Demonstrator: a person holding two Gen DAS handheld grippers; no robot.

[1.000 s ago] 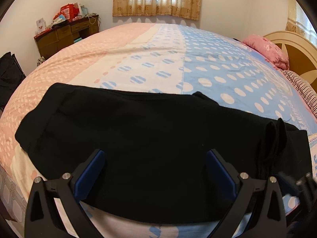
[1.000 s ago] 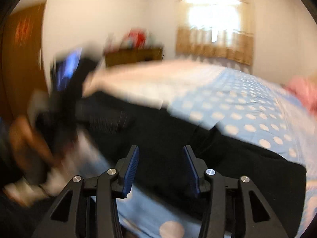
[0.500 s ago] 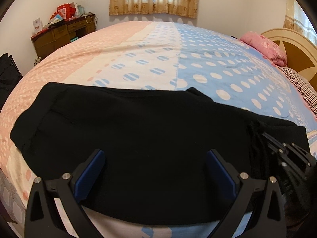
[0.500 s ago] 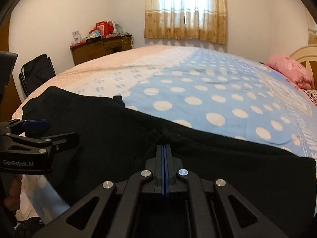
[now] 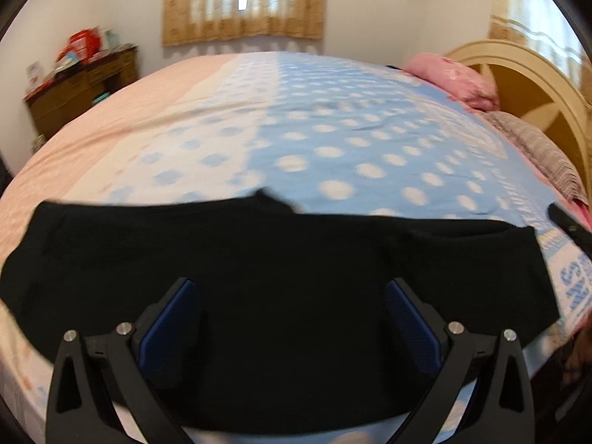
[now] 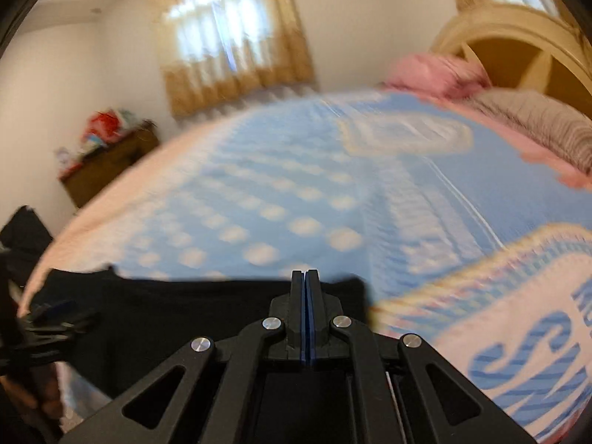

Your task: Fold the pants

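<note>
Black fabric pants [image 5: 281, 296] lie spread flat along the near edge of the bed, on the blue, white and pink polka-dot bedspread [image 5: 333, 140], which gives a broad, soft surface for folding. The left gripper [image 5: 292, 318] hangs just above the middle of the cloth with its 2 blue-padded fingers [image 5: 168, 318] spread wide and nothing between them, probably poised to pin or catch a fold. The right gripper [image 6: 305, 309] sits at the garment's right end, its jaws pressed together; whether cloth is pinched between them cannot be told, since the view is blurred with motion. Judging by that placement, the right end is likely meant to be carried over toward the left. A pink pillow [image 5: 458, 77] rests by the cream wooden headboard [image 5: 525, 85], well apart from the work.
</note>
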